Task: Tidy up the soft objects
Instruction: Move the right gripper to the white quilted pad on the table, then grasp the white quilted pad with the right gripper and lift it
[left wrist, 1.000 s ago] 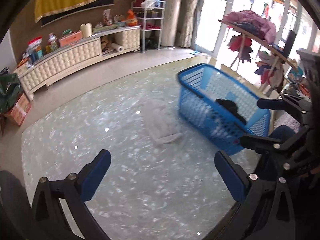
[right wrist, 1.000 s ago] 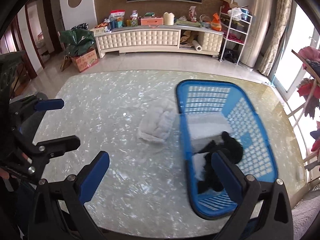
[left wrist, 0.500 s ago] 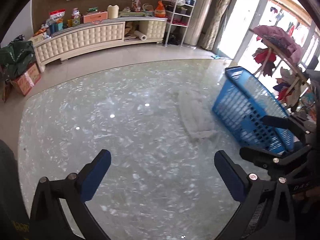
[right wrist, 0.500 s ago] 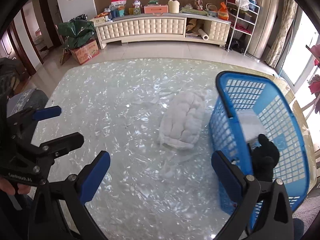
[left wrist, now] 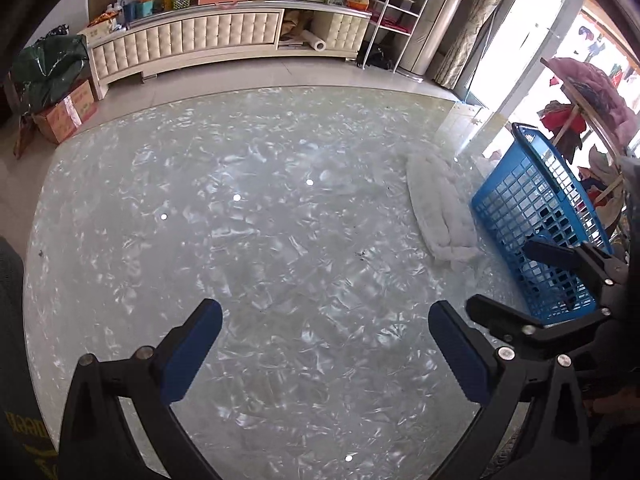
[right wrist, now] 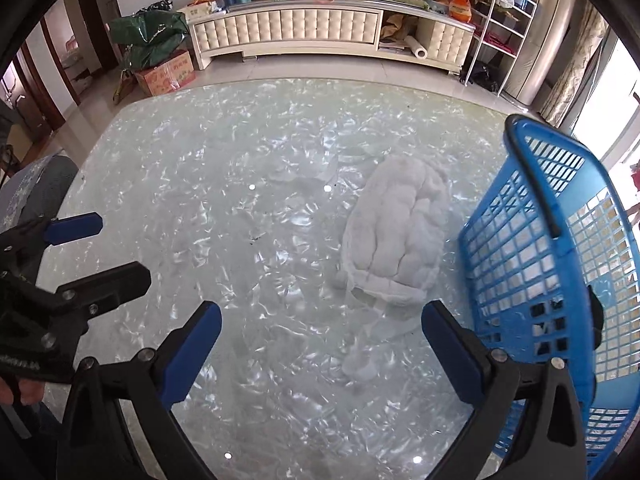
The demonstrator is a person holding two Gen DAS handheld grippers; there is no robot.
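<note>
Currently, basket: blue plastic lattice laundry basket [right wrist: 532, 264] on pale marbled glass bench [left wrist: 260, 240], dark item inside, unclear.
Cushion: white quilted soft pad [right wrist: 396, 240] on bench, just beside basket.
Left hand-held gripper [left wrist: 326, 354]: wide open, empty.
Right hand-held gripper [right wrist: 322, 354]: wide open, empty.

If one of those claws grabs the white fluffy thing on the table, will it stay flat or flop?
The white padded cloth looks quilted and soft, so it would probably droop from either gripper. It seems light for its size. The glossy table may let it slide if pushed.
</note>
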